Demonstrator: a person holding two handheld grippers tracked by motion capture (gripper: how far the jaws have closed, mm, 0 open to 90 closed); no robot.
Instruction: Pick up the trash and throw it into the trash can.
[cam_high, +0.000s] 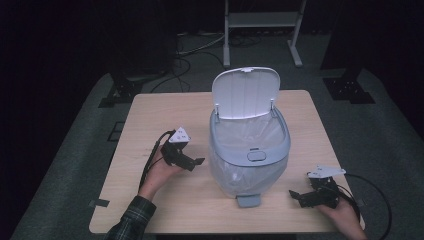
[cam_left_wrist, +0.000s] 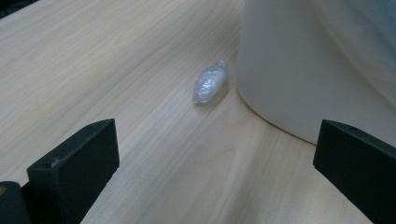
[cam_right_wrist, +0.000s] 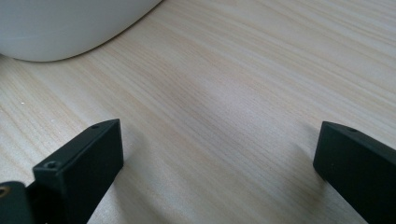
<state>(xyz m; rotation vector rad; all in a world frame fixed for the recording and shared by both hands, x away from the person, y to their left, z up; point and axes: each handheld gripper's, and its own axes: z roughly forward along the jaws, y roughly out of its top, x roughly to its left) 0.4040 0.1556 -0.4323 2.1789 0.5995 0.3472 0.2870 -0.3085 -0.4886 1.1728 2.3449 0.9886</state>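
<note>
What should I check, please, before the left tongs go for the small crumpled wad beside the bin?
1. Left tongs open: ok.
2. Crumpled wad ahead of them, between the jaw lines: ok.
3. Wad clear of the bin wall: cannot tell, it lies right by the base.
4. Bin lid raised: ok.
5. Liner bag inside the bin: ok.
6. Right tongs open, holding nothing: ok.

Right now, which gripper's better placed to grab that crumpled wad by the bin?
Left. The left gripper is open and looks straight at the crumpled wad lying on the table beside the bin. The right gripper, also open, faces bare wood on the bin's other side.
</note>
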